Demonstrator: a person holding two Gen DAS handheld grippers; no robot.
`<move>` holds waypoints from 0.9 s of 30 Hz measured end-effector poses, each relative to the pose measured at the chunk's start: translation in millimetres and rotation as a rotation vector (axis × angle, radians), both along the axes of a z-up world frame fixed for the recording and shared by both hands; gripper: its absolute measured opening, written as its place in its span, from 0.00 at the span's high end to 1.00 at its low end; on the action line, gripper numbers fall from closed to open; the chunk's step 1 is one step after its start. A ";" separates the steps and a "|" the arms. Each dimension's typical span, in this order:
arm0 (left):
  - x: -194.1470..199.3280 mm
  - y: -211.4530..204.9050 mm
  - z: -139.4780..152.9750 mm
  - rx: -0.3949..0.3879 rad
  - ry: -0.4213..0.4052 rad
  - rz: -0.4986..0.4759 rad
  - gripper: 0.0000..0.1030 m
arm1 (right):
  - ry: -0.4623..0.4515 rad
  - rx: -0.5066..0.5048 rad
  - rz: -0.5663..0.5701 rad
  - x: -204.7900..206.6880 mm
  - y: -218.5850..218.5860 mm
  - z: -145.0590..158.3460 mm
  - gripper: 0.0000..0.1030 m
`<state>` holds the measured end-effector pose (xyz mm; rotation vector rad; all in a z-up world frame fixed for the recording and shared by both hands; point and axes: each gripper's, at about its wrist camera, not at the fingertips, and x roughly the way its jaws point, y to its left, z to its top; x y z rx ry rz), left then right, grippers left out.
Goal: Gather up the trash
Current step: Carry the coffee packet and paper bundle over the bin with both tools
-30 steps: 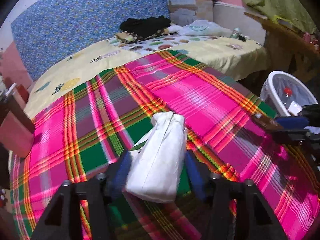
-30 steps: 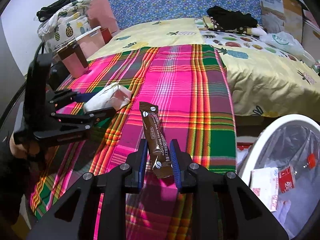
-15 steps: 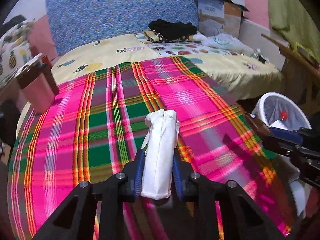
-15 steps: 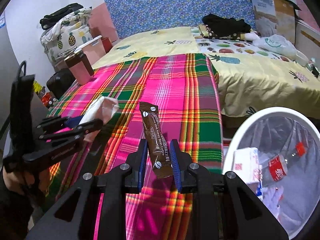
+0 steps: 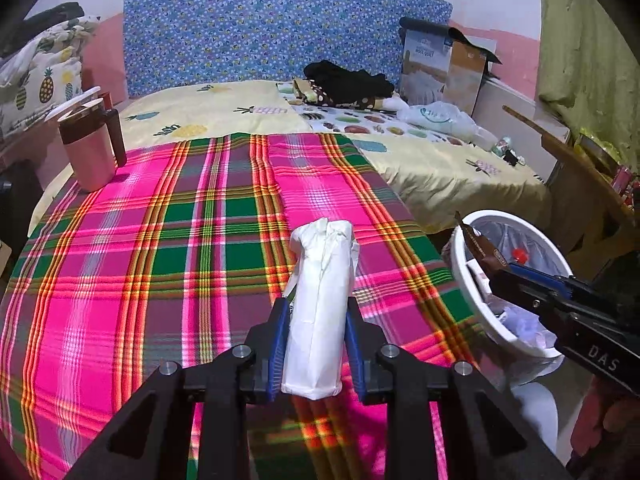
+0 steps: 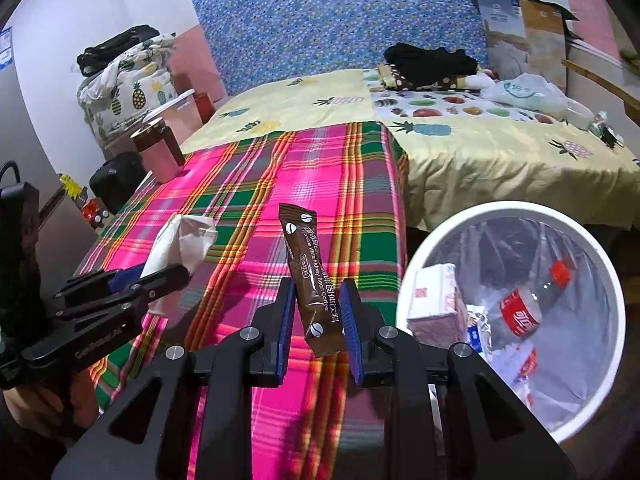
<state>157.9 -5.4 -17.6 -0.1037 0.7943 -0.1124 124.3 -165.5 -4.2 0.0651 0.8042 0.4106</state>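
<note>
Since a second ago: left gripper (image 5: 316, 354) went from spread around the white paper packet (image 5: 320, 304) to pinching it, lifted off the plaid blanket (image 5: 160, 264) and swung toward the white trash bin (image 6: 420, 256). Right gripper (image 6: 316, 326) unchanged in grip, clamped on the brown coffee sachet (image 6: 314, 276), and now nearer the bin.

Near: both loads held over the blanket, clear of it. Left view shows the sachet tip already over the bin rim.

Right view only: bin contents, namely a red-label bottle (image 6: 528, 304), a tissue pack (image 6: 436, 300) and crumpled wrappers.

Further out: pink cup (image 5: 90, 152) at the blanket's left edge, well apart. Far: black clothes (image 5: 348, 82), plastic bag (image 5: 440, 118), cardboard box (image 5: 444, 68) by the blue headboard.
</note>
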 end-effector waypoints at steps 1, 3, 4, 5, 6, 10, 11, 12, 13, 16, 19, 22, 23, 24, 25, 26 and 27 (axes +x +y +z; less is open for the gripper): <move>-2.1 -1.7 0.7 -0.002 -0.002 -0.001 0.74 | -0.002 0.001 -0.005 -1.3 -1.7 0.1 0.77; -5.9 -5.1 2.2 -0.012 -0.006 -0.005 0.74 | -0.004 0.003 -0.011 -2.9 -4.4 0.6 0.77; -7.4 -7.0 3.1 -0.016 -0.009 -0.009 0.74 | -0.005 0.003 -0.016 -3.2 -6.2 0.6 0.77; -7.9 -8.7 3.6 -0.018 -0.010 -0.012 0.74 | -0.006 0.003 -0.020 -4.4 -7.7 0.6 0.77; -8.8 -12.1 4.7 -0.023 -0.013 -0.018 0.74 | -0.006 0.003 -0.023 -5.5 -9.3 0.6 0.77; -9.3 -25.3 7.0 -0.029 -0.018 -0.052 0.74 | -0.008 0.003 -0.049 -8.2 -19.4 1.0 0.77; -9.2 -29.5 7.5 -0.030 -0.020 -0.065 0.74 | -0.010 0.002 -0.056 -8.6 -22.4 1.3 0.77; -9.2 -33.5 8.2 -0.031 -0.022 -0.074 0.74 | -0.012 0.003 -0.063 -9.4 -24.9 1.7 0.77; -8.8 -38.0 8.9 -0.033 -0.024 -0.084 0.74 | -0.013 0.003 -0.070 -9.8 -27.5 1.9 0.77; -5.9 -50.7 10.0 -0.035 -0.025 -0.117 0.73 | -0.015 0.003 -0.093 -12.0 -36.1 2.0 0.77; -3.0 -64.9 10.8 -0.034 -0.028 -0.151 0.74 | -0.015 0.004 -0.120 -13.9 -46.5 1.6 0.77; 0.4 -81.4 12.1 -0.036 -0.032 -0.192 0.74 | -0.010 0.006 -0.153 -15.1 -59.4 -0.2 0.77; 2.2 -87.4 12.3 -0.035 -0.033 -0.207 0.73 | -0.008 0.007 -0.164 -15.4 -63.6 -0.8 0.77; 2.8 -91.1 12.3 -0.035 -0.033 -0.217 0.73 | -0.008 0.007 -0.172 -15.9 -65.9 -1.1 0.77; 4.8 -97.1 11.9 -0.037 -0.033 -0.232 0.73 | -0.006 0.008 -0.183 -17.4 -71.6 -2.1 0.77; 6.8 -102.2 11.6 -0.041 -0.031 -0.245 0.73 | -0.003 0.008 -0.198 -17.9 -77.4 -3.1 0.77; 8.9 -108.9 10.6 -0.045 -0.029 -0.262 0.73 | -0.001 0.009 -0.207 -18.4 -81.1 -3.6 0.77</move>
